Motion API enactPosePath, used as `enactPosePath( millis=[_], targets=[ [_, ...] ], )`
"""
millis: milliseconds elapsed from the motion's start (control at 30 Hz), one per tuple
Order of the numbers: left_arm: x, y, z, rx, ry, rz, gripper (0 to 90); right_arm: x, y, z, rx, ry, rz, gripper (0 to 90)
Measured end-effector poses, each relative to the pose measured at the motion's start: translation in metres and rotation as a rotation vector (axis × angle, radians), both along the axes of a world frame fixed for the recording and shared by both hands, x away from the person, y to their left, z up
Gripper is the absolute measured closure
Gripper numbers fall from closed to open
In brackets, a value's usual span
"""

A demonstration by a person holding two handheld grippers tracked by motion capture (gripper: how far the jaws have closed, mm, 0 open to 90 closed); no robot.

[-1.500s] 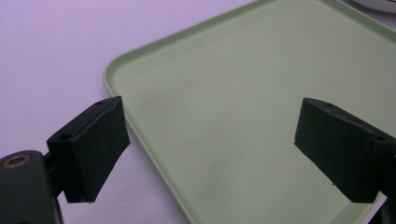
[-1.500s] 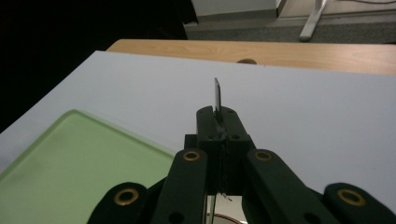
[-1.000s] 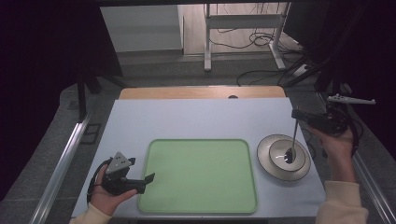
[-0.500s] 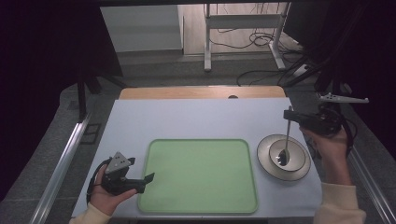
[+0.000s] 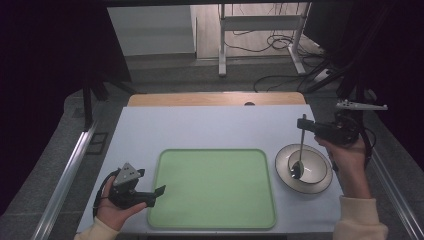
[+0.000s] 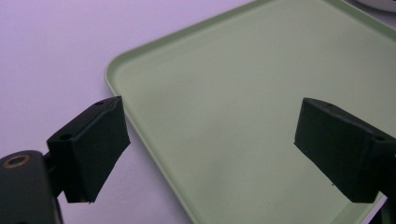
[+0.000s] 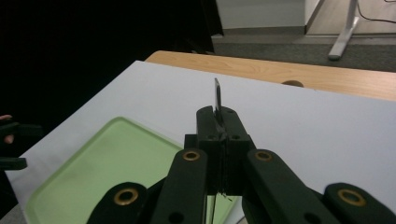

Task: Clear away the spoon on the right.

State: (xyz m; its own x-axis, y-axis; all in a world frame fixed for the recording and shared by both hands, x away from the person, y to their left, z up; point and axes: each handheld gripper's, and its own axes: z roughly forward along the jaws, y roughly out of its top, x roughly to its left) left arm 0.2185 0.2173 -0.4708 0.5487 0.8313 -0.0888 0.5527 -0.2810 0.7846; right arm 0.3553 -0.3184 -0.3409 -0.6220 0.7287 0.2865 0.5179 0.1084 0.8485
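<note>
Right tool (image 5: 303, 123) clamps spoon (image 5: 299, 155) handle; spoon hangs into bowl (image 5: 320, 183)

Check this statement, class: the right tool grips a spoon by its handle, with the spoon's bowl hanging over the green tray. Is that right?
Not quite. The right tool does grip the spoon by its handle, but the spoon's bowl hangs over the round dish beside the green tray, as the high view shows.
</note>
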Motion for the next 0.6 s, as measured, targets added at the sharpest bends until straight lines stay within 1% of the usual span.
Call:
enactPosePath(
  millis=[133, 233, 300, 367, 467, 600],
  targets=[
    [0.0, 0.001, 0.0, -0.002, 0.001, 0.002, 9.5, -0.002, 0.006, 0.003, 0.0, -0.002, 0.011, 88.7],
    [0.0, 0.0, 0.0, -0.001, 0.001, 0.002, 9.5, -0.003, 0.009, 0.003, 0.002, 0.007, 0.016, 88.6],
    [0.0, 0.0, 0.0, 0.0, 0.0, 0.0, 9.5, -0.005, 0.012, 0.003, -0.005, 0.012, 0.022, 88.6],
    [0.0, 0.001, 0.0, 0.001, -0.003, 0.0, 9.5, -0.008, 0.016, 0.004, -0.01, 0.006, 0.032, 88.6],
    [0.0, 0.001, 0.0, -0.001, -0.003, 0.003, 9.5, -0.016, 0.023, 0.01, -0.016, -0.015, 0.051, 88.6],
    [0.0, 0.001, 0.0, -0.005, -0.004, 0.006, 9.5, -0.022, 0.03, 0.014, -0.023, -0.024, 0.074, 88.6]
  ],
)
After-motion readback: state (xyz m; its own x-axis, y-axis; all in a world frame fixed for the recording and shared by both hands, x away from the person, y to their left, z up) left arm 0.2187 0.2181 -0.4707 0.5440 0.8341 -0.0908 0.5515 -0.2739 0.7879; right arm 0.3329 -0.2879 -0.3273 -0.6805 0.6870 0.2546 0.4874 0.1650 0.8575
